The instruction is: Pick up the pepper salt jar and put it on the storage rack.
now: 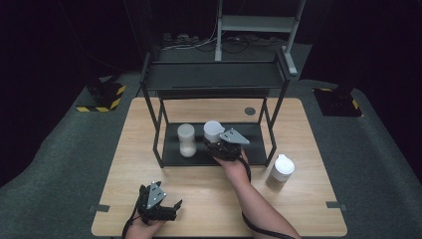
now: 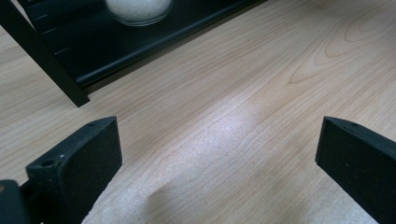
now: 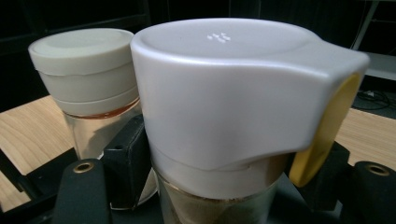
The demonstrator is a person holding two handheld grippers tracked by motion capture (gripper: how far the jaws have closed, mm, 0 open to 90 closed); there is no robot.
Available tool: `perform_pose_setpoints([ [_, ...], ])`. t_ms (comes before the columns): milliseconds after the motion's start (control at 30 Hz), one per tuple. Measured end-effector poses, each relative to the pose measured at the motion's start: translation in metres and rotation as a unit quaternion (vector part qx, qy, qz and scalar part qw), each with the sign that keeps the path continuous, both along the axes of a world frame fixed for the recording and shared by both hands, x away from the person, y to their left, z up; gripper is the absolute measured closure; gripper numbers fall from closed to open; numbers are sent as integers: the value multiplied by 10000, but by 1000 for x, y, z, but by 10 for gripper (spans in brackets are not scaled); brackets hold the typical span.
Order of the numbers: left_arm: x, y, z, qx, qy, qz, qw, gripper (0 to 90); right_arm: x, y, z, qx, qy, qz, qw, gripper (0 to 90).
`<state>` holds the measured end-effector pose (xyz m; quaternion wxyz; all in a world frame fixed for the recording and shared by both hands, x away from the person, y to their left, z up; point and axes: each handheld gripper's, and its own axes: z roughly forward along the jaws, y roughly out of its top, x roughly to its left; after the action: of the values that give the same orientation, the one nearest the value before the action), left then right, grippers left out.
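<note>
A glass jar (image 1: 214, 132) with a white, yellow-tabbed lid is clamped between the fingers of the right gripper (image 1: 219, 144) on the lower shelf of a black rack (image 1: 171, 155) standing on the wooden tabletop (image 1: 308, 209). Brownish contents are seen through its glass in the right gripper view. Just beside it on the same shelf, a second jar (image 1: 186, 140), cream-lidded, is seen to hold white grains. A third white-capped jar (image 1: 281, 171) is set on the tabletop to the right of the rack. The left gripper (image 1: 164, 206) is held wide open and empty over the near left tabletop.
</note>
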<state>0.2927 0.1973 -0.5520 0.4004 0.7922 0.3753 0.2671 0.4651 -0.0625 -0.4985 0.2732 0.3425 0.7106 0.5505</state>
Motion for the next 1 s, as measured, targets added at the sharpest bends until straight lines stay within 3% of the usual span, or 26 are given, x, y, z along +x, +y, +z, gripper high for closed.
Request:
perform_pose_setpoints([
  [1000, 0, 2, 0, -83, 5, 0, 10000, 6, 15, 12, -11, -128, 142, -111, 9998, 300],
])
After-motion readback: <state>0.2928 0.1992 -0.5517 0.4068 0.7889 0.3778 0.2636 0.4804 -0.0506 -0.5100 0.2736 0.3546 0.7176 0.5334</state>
